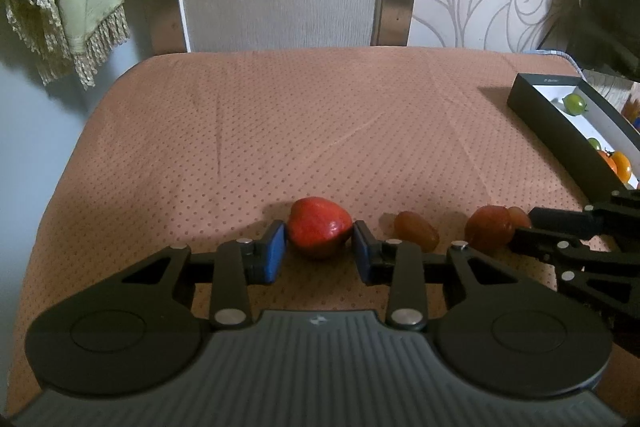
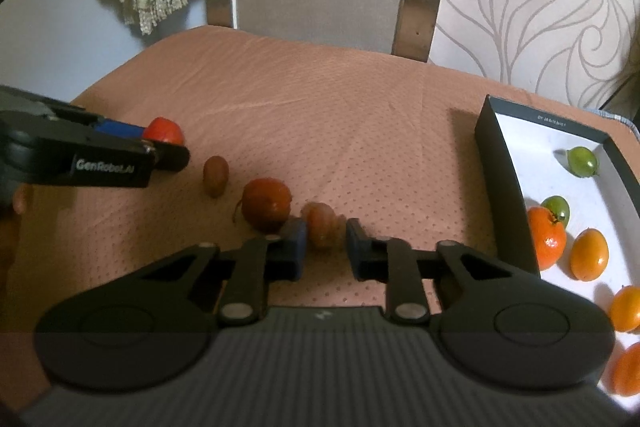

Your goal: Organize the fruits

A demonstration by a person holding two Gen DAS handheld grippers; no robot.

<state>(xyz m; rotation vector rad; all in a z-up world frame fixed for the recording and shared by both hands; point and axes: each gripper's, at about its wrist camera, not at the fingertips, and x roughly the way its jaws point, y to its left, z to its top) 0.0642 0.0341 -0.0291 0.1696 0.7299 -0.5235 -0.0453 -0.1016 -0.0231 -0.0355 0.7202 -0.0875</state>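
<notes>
fruit row on the chair seat, both grippers low

the left gripper (image 1: pixel 319 247) has its blue pads against either side of a red strawberry-shaped fruit (image 1: pixel 318 227) resting on the chair seat (image 1: pixel 280 131). the right gripper (image 2: pixel 326 247) straddles a blurred, ribbed orange-brown fruit (image 2: pixel 320 227), its fingers apart; contact is hard to judge. between them lie a round red fruit (image 2: pixel 266 205) and a small oblong brown one (image 2: pixel 216 175). farther right, a dark box (image 2: pixel 496 155) holds green and orange fruits.
</notes>
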